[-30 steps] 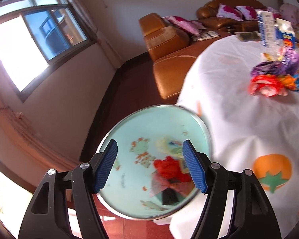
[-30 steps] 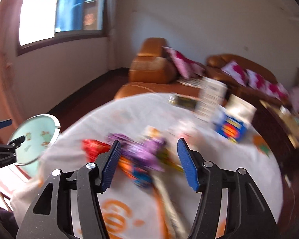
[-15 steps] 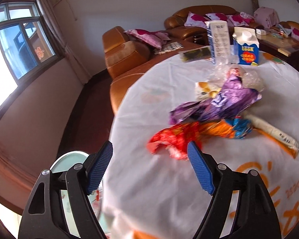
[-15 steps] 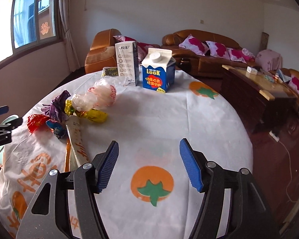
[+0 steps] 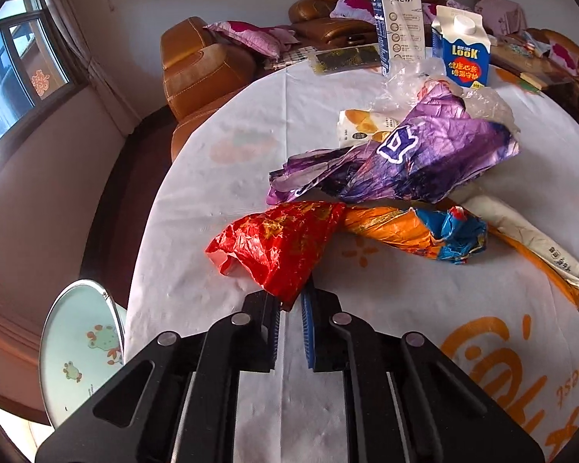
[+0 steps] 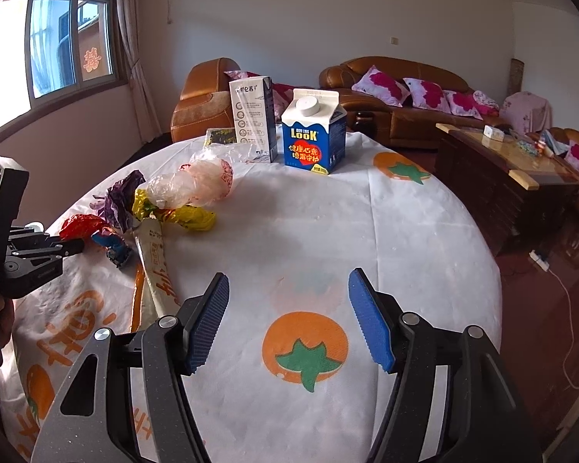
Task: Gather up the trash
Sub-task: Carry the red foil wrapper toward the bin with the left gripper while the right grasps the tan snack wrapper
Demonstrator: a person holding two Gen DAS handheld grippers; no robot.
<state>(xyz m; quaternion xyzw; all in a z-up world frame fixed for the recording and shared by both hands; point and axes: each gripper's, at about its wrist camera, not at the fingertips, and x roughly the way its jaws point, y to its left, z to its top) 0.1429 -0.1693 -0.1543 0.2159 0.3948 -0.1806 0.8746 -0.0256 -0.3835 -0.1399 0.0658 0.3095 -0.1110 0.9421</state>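
Note:
A pile of wrappers lies on the round table with the white fruit-print cloth point(image 5: 227, 177). My left gripper point(image 5: 289, 301) is shut on the near corner of a crumpled red wrapper point(image 5: 281, 239), which rests on the cloth. Behind it lie a purple foil bag point(image 5: 424, 154), an orange and blue wrapper point(image 5: 417, 231) and a long cream wrapper point(image 5: 521, 239). In the right wrist view my left gripper point(image 6: 73, 247) touches the red wrapper point(image 6: 82, 225) at the table's left edge. My right gripper point(image 6: 289, 324) is open and empty above the cloth point(image 6: 328, 231).
A pale green bin point(image 5: 79, 347) with frog pictures stands on the floor left of the table. A blue Look carton point(image 6: 313, 133), a tall white carton point(image 6: 253, 117), clear plastic bags point(image 6: 191, 187) and a yellow wrapper point(image 6: 189, 218) are on the table. Brown sofas stand behind.
My left gripper swung from over the bin to the table, moved in on the red wrapper and shut on its corner. My right gripper's view steadied over the table; its jaws stay open.

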